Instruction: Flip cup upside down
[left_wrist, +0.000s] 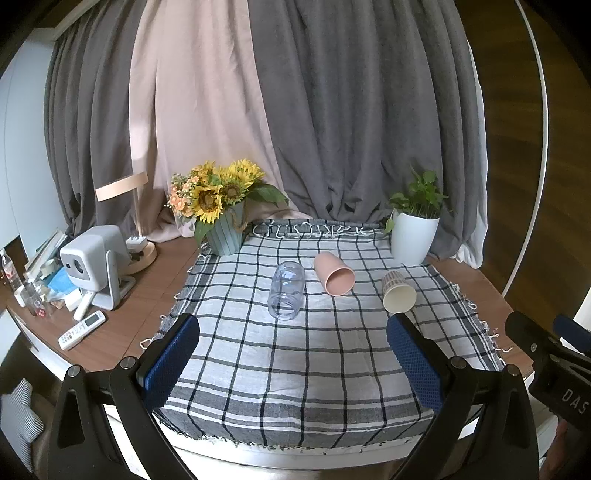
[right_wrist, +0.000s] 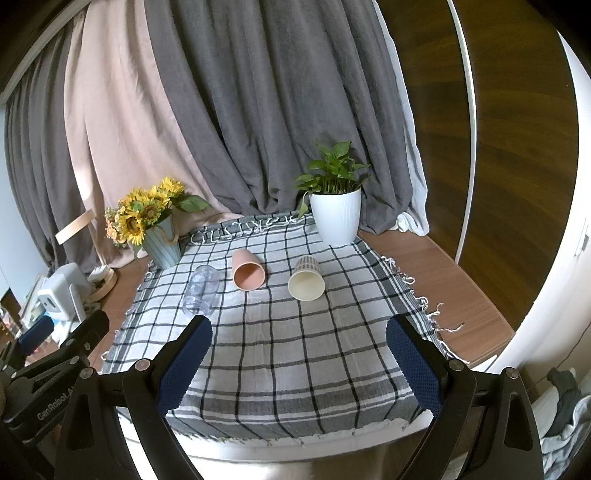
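Observation:
Three cups lie on their sides on a checked cloth (left_wrist: 295, 354), mouths toward me: a clear plastic cup (left_wrist: 286, 294) at left, a pink cup (left_wrist: 334, 278) in the middle, a patterned paper cup (left_wrist: 398, 292) at right. In the right wrist view they are the clear cup (right_wrist: 201, 291), the pink cup (right_wrist: 248, 275) and the paper cup (right_wrist: 306, 282). My left gripper (left_wrist: 293, 354) is open and empty, above the cloth's near half. My right gripper (right_wrist: 299, 354) is open and empty, also short of the cups.
A sunflower pot (left_wrist: 223, 236) stands at the cloth's back left, a white plant pot (left_wrist: 412, 236) at back right. A projector (left_wrist: 94, 258), a remote (left_wrist: 81, 330) and clutter sit on the wooden table at left. Curtains hang behind.

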